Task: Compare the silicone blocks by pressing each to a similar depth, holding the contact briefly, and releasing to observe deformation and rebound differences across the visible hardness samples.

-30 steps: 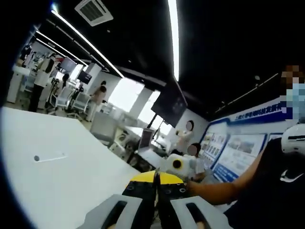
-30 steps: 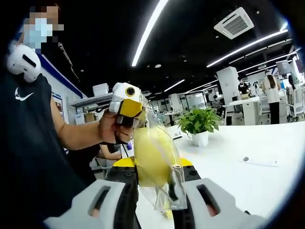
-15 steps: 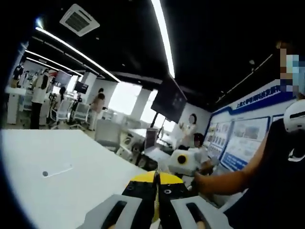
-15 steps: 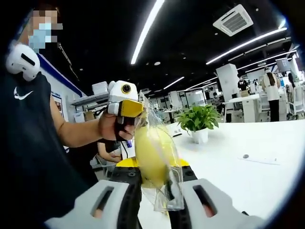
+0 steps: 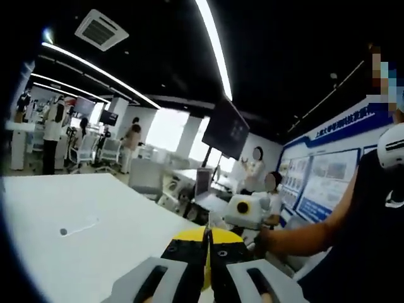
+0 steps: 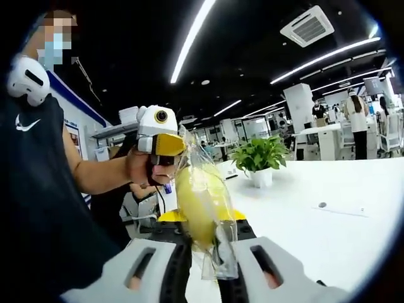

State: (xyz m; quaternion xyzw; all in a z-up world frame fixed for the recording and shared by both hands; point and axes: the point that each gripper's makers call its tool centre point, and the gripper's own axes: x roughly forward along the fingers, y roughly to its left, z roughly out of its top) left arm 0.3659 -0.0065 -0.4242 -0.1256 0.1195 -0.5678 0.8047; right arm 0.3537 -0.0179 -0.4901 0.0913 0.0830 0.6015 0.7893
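Counting one yellow silicone block (image 6: 197,203) in a clear bag (image 6: 218,255), we hold it above the white table (image 6: 328,233), our right gripper (image 6: 203,252) clamped on its lower end and our left gripper (image 6: 165,146) pinching the top. One potted plant (image 6: 260,159) stands behind; several people (image 5: 131,140) fill the room.

The left gripper view looks out low over a white table (image 5: 82,227), along its own jaws, which rise from the bottom edge, and faces the person's dark-clad torso (image 5: 372,233) at the right edge. The right gripper view is raised above the same table (image 6: 328,221) and faces the opposite way, with the torso (image 6: 38,189) on its left, very near. The two views share the table, the person and the black ceiling with its light strips (image 6: 189,41).
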